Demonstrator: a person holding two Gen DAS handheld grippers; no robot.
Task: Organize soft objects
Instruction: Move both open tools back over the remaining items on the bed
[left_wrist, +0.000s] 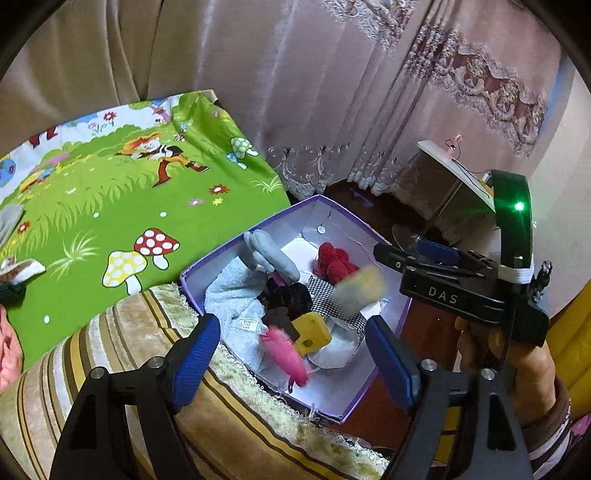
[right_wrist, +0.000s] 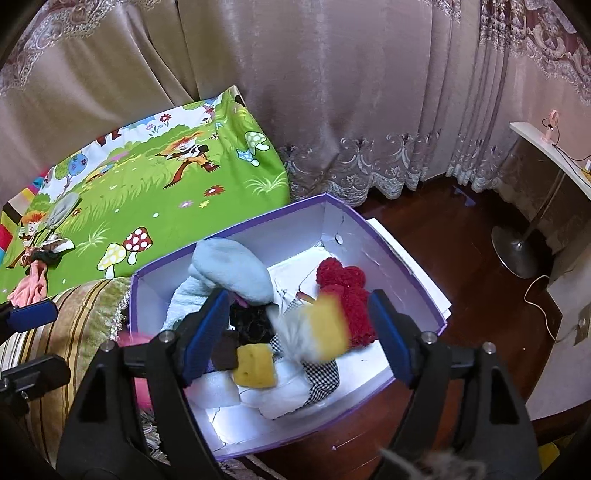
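Observation:
A purple box (left_wrist: 258, 229) (right_wrist: 240, 229) with a white inside stands on the floor against the bed. In it lie a light blue towel (right_wrist: 184, 299), a grey-blue sock (right_wrist: 232, 269), red yarn (right_wrist: 347, 291), a yellow sponge (right_wrist: 256, 367) and checked cloth (right_wrist: 325, 376). My left gripper (left_wrist: 293, 354) is open over the box's near corner; a blurred pink soft thing (left_wrist: 286, 352) is between its pads, touching neither. My right gripper (right_wrist: 299, 332) (left_wrist: 406, 254) is open above the box, with a blurred yellow-and-grey sponge (right_wrist: 317, 328) (left_wrist: 362, 291) free between its pads.
A green cartoon mat (left_wrist: 129, 206) covers the bed, with a grey item (right_wrist: 62, 212) and several other soft things (right_wrist: 37, 266) at its left. A striped bedspread edge (left_wrist: 110, 350) borders the box. Dark wood floor, curtains, a fan stand (right_wrist: 517, 251) and a cable lie right.

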